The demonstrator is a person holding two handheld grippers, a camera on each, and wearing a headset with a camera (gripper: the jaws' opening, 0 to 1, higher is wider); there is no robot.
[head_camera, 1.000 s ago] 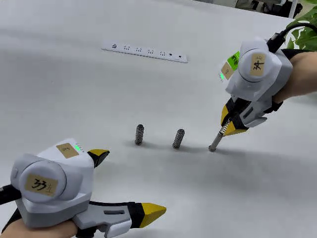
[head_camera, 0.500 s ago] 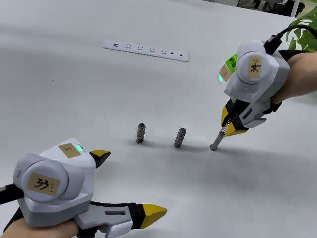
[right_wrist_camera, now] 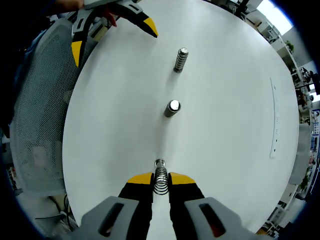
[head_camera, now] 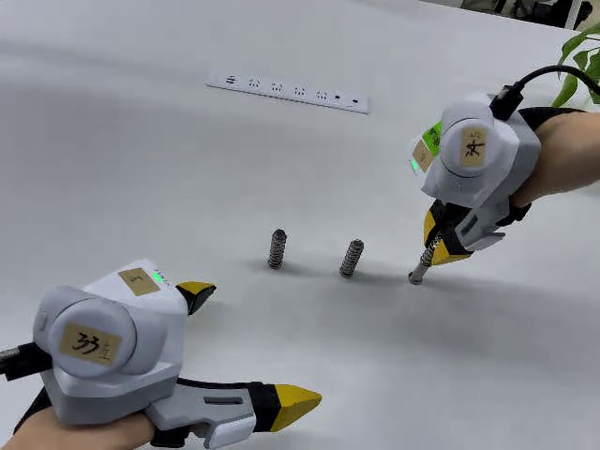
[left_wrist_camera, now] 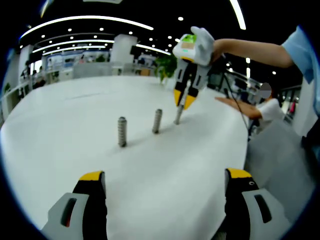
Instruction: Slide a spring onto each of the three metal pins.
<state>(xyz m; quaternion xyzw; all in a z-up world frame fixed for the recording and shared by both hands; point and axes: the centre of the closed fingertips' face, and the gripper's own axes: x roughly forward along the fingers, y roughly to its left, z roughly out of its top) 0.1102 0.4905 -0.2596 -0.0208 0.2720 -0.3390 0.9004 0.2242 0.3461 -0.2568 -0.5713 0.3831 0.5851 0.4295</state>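
Note:
Three upright metal pins stand in a row on the white table. The left pin (head_camera: 277, 248) and the middle pin (head_camera: 352, 258) each wear a spring. My right gripper (head_camera: 439, 242) is shut on a third spring (right_wrist_camera: 160, 180), which sits partly over the right pin (head_camera: 418, 273); the pin's top shows just past the spring (right_wrist_camera: 159, 163). My left gripper (head_camera: 248, 352) hangs open near the front left with nothing between its fingers. From the left gripper view the sprung pins (left_wrist_camera: 122, 131) (left_wrist_camera: 157, 121) stand ahead, with the right gripper (left_wrist_camera: 183, 101) behind them.
A white power strip (head_camera: 288, 92) lies flat at the far side of the table. Green plant leaves (head_camera: 579, 56) reach in at the far right. A person's hand (left_wrist_camera: 235, 105) rests at the table edge in the left gripper view.
The head camera has shifted, moving the whole scene right and down. My right gripper has lowered a little along the right pin with the spring. The left gripper has stayed put.

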